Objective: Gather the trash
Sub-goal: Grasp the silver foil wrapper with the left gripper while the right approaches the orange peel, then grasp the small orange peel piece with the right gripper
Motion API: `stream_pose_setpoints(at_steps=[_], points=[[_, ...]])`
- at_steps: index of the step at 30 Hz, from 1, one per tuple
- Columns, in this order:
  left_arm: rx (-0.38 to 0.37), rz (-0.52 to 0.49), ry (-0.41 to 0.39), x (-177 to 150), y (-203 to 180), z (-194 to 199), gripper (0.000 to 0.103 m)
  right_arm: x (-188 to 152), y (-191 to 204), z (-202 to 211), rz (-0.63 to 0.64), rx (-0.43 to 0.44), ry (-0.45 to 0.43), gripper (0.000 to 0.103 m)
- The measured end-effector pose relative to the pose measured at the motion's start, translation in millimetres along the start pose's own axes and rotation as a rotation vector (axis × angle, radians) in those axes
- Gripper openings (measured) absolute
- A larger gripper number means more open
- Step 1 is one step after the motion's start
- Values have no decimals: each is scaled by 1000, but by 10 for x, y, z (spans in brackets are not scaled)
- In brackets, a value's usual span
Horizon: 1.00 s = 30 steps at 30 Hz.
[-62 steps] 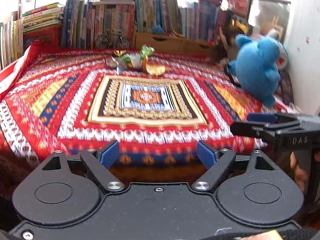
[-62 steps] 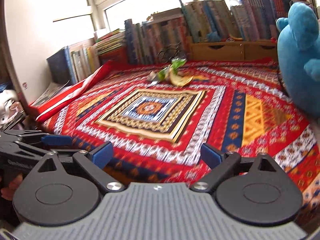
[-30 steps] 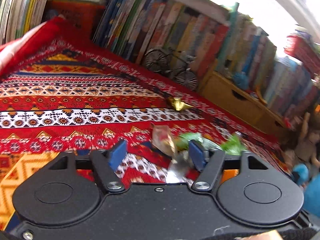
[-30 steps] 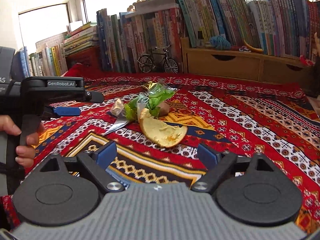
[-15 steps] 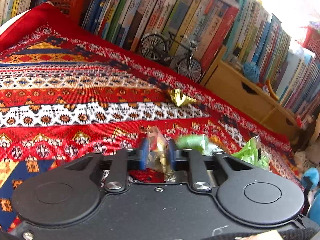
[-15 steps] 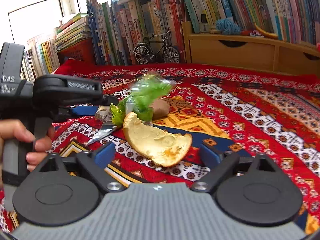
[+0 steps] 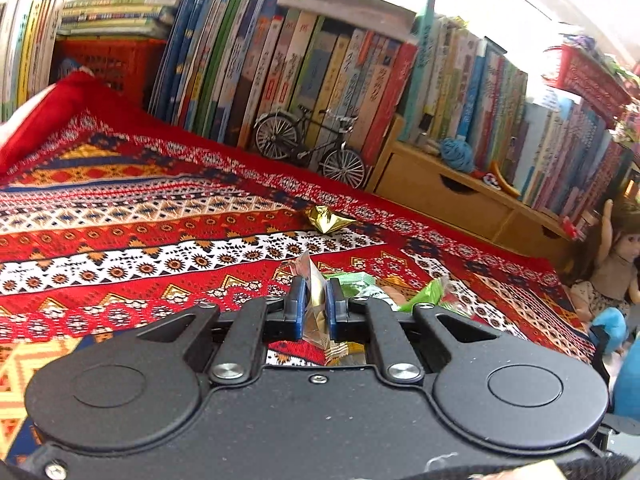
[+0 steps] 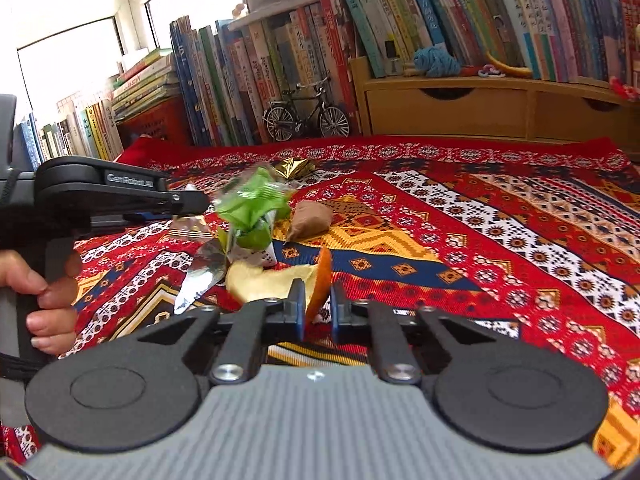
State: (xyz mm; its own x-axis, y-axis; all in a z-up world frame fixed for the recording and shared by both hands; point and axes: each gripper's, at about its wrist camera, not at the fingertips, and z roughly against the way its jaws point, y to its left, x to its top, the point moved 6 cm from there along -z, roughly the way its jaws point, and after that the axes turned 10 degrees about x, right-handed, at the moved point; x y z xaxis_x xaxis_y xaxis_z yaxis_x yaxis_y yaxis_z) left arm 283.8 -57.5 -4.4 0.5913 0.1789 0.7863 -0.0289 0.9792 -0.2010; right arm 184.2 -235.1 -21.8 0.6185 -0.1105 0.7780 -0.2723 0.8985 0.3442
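Trash lies on a red patterned blanket. My left gripper is closing, and its blue pads press on a clear, silvery wrapper that stands upright between them. In the right wrist view a hand holds that left gripper just left of a blurred green wrapper. My right gripper is shut on the raised edge of an orange peel. A brown lump, a silver foil strip and a gold foil scrap lie loose nearby.
Rows of upright books and a wooden drawer unit line the far edge, with a toy bicycle in front. A doll and a blue plush sit at the right. Bare blanket spreads to the right.
Both grippers have closed: the left on the clear wrapper, the right on the peel, whose edge now stands up. The green wrapper has shifted.
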Motion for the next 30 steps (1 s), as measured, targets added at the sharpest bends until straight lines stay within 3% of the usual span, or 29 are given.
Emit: stream_pose_setpoints(at_steps=[12,22,25,26,27,30], points=[[-77,-84,-28,-235,-65,807,10,-243,222,543,37,4,-7,12],[-155,-162,-13,-643,-106,1476,10,-532,318,1157,8,17,-14,12],[-164,-178,-1,-775,-119,1565,10,-644,312,1232,3,17,-7,26],[-163,-180,5,-809,-131,1572,10,-676,304,1229,-2,17,-5,46],[-160,-181,8,-840,-133,1585,10,-698,298,1217,-11,22,-6,56],[-159,-175,17,-896,-117,1608,10,-740,312,1154,-13,17,-12,62]])
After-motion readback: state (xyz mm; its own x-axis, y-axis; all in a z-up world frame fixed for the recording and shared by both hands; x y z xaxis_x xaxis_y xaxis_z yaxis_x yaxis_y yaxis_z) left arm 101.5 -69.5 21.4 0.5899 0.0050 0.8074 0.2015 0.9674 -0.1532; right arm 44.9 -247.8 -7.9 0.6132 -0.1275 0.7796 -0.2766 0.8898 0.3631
